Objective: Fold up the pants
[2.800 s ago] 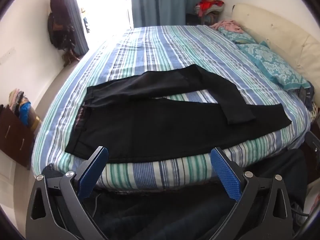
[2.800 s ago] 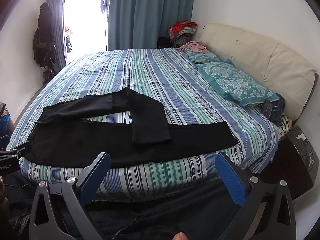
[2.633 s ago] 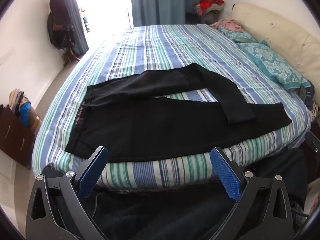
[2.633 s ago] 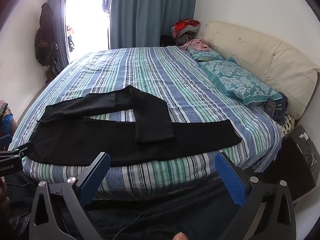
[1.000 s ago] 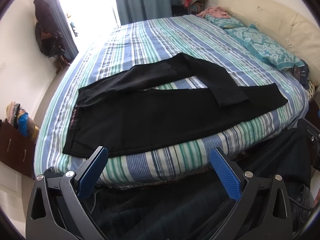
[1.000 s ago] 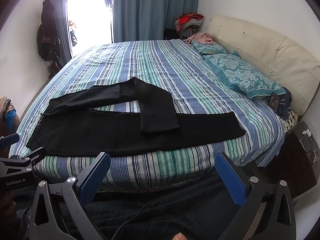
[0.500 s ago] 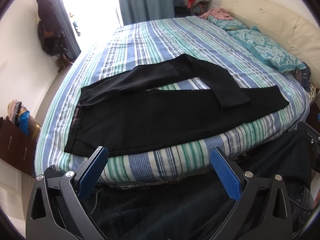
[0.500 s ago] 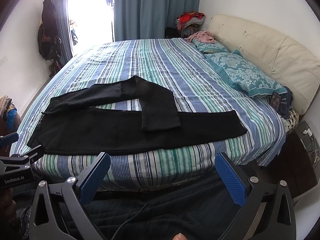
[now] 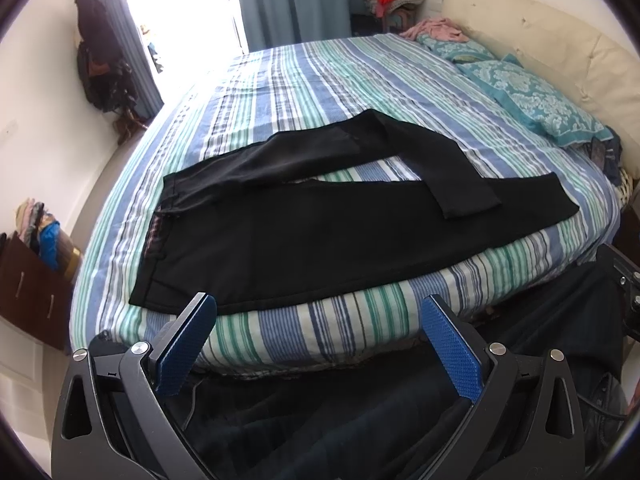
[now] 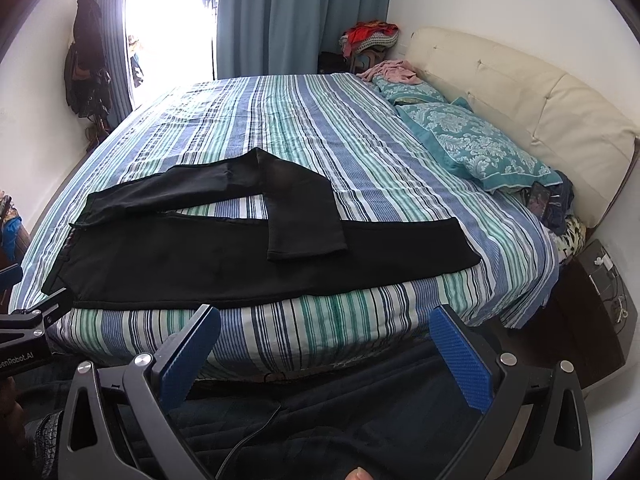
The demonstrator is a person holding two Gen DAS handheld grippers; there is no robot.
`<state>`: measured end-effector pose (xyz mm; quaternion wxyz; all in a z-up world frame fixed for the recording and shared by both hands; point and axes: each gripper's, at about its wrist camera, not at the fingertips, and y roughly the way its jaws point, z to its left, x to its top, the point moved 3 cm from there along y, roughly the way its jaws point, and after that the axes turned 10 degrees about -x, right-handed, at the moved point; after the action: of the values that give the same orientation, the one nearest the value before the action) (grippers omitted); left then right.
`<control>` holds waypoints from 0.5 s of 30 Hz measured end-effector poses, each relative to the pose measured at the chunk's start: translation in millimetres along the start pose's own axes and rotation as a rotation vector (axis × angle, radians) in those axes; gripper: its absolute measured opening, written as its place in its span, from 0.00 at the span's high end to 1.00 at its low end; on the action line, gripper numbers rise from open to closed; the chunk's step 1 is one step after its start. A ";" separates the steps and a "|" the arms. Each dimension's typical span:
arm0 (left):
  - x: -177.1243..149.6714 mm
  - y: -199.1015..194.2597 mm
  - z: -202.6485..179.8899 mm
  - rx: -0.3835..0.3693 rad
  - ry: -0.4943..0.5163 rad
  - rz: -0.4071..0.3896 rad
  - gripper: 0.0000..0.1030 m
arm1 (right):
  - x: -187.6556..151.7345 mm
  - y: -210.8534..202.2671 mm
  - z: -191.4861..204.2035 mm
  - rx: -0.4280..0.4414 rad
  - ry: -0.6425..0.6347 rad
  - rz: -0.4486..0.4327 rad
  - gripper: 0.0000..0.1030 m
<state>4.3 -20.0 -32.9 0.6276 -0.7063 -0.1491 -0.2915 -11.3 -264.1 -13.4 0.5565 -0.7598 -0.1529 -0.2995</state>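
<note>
Black pants lie flat along the near edge of the striped bed, waistband at the left. The near leg lies straight to the right. The far leg is bent, and its lower part crosses over the near leg. My left gripper is open and empty, in front of the bed's near edge below the waist end. My right gripper is open and empty, in front of the near edge below the middle of the pants. Part of the left gripper's body shows at the left edge of the right wrist view.
Teal pillows and a cream headboard are at the right. A dark bedside table stands at the bed's right corner. A dark cabinet stands at the left. Dark cloth lies below the grippers.
Both grippers stay open and empty and have shifted only slightly in front of the bed. The pants have not moved.
</note>
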 end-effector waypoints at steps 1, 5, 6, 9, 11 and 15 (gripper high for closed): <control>0.0 0.4 0.4 0.000 -0.001 0.001 0.01 | 0.1 0.0 0.0 0.000 0.000 0.001 0.00; 0.3 1.0 0.9 0.000 0.000 0.001 0.01 | -0.3 0.3 0.0 -0.004 -0.001 0.000 0.00; 0.4 1.0 1.1 0.000 0.000 0.000 0.01 | -0.5 0.6 -0.3 -0.006 -0.001 0.001 0.00; 0.6 0.9 0.9 0.002 -0.003 0.002 0.01 | -1.5 2.0 -0.3 -0.008 -0.003 0.008 0.00; 0.9 2.0 1.4 0.003 -0.005 0.004 0.01 | -1.3 1.9 0.4 -0.010 -0.006 0.010 0.00; 0.4 2.2 0.8 0.007 -0.003 0.007 0.01 | -0.4 3.5 1.4 -0.015 -0.009 0.016 0.00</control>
<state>6.0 -19.6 -34.5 0.6307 -0.7052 -0.1486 -0.2877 -9.3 -263.9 -16.5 0.5523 -0.7665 -0.1470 -0.2929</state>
